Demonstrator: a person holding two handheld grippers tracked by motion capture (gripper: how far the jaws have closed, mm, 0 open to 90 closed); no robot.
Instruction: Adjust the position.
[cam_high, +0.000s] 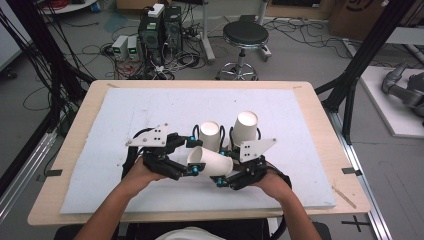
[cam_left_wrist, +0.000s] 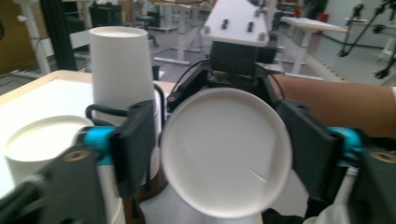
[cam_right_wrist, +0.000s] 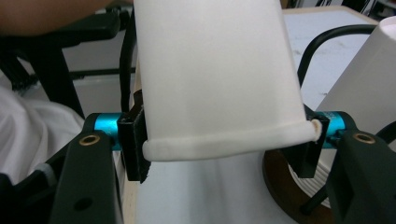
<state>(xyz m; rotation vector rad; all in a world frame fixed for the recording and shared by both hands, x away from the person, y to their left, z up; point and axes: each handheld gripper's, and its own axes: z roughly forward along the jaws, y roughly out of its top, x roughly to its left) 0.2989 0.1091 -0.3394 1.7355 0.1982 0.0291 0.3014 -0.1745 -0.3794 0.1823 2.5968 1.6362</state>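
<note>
Wooden tabletop (cam_high: 327, 150) with a white board (cam_high: 125, 115) on it. Just past both hands, two upside-down cup stacks (cam_high: 210, 134) (cam_high: 245, 127) sit in black wire holders. The cup (cam_high: 212, 162) is off the board and lies level, bridging the two grippers, with its long axis running jaw to jaw. The base points at the left gripper (cam_high: 196, 156) and the rolled mouth rim is at the right gripper (cam_high: 226, 167). In the right gripper view the cup (cam_right_wrist: 215, 70) runs straight ahead from the jaws and narrows away. The rim is pinched, one pad on each side, so the right jaws are clamped on the cup at its wide end. In the left gripper view the cup's round base (cam_left_wrist: 226, 149) faces the camera dead centre between the left jaws, one pad close on each side. The jaws bracket the base, but I can't tell whether the pads press on it or stand just off it. The stacks lie just beyond and to one side of the left jaws, the nearer one close beside a pad. Judgement: this is a handover or a pull-apart along the cup's axis. The right hand has the sure hold. The next move turns on the left jaws staying square on the narrow end, and a sideways drift could bump the near stack.
</note>
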